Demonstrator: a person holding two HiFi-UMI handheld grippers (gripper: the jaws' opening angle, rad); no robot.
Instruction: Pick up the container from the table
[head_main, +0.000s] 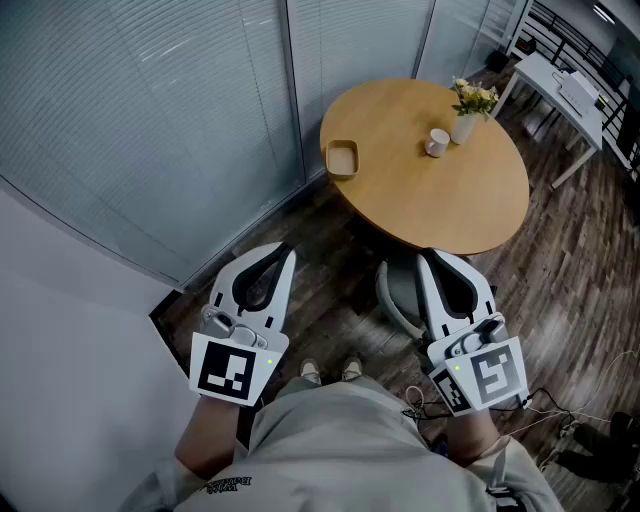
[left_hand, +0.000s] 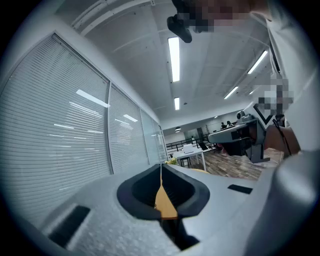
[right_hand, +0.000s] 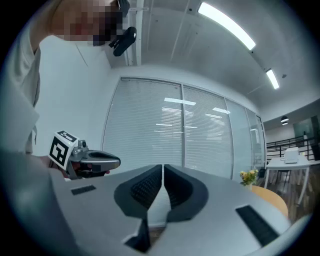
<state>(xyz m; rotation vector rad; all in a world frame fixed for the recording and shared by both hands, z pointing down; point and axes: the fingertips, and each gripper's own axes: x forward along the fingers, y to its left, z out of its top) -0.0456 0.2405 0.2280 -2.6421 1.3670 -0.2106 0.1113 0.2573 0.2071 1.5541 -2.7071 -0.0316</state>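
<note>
A small tan rectangular container (head_main: 342, 158) sits at the left edge of a round wooden table (head_main: 470, 215) ahead of me. Both grippers are held close to my body, well short of the table. My left gripper (head_main: 282, 252) points toward the container with its jaws together and nothing between them. My right gripper (head_main: 427, 256) is near the table's front edge, also shut and empty. In the left gripper view the left gripper (left_hand: 161, 167) has its jaws closed, with a sliver of table beyond. The right gripper view shows the right gripper (right_hand: 162, 170) with tips touching.
On the table stand a white mug (head_main: 437, 143) and a vase of yellow flowers (head_main: 468, 108). A grey chair (head_main: 400, 295) is tucked under the table's near side. Glass walls with blinds (head_main: 150, 110) run along the left. A white desk (head_main: 565, 90) stands at far right.
</note>
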